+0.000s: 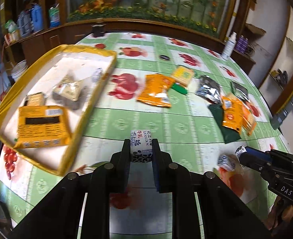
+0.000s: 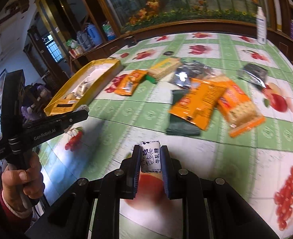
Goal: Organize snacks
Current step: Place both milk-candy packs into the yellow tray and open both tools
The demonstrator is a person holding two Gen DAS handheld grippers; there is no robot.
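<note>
My left gripper [image 1: 140, 141] is shut on a white-and-blue wrapped candy [image 1: 141, 149], held above the tablecloth. To its left lies a yellow tray [image 1: 86, 115] holding an orange packet [image 1: 42, 125] and a beige packet [image 1: 70, 91]. My right gripper [image 2: 150, 149] is shut on a second white candy [image 2: 150, 158]. It also shows in the left wrist view as the right gripper [image 1: 243, 152]. A third candy [image 1: 226, 162] lies on the table beside it. Loose snacks lie further off: an orange bag [image 2: 198, 101], a cracker pack [image 2: 242, 111] and a silver pouch [image 2: 188, 71].
A white spray bottle [image 1: 229, 45] stands at the far right table edge, and a small dark disc [image 1: 164, 57] lies mid-table. A wooden cabinet with a flower mural runs behind. A person's hand [image 2: 20, 181] grips the left tool's handle.
</note>
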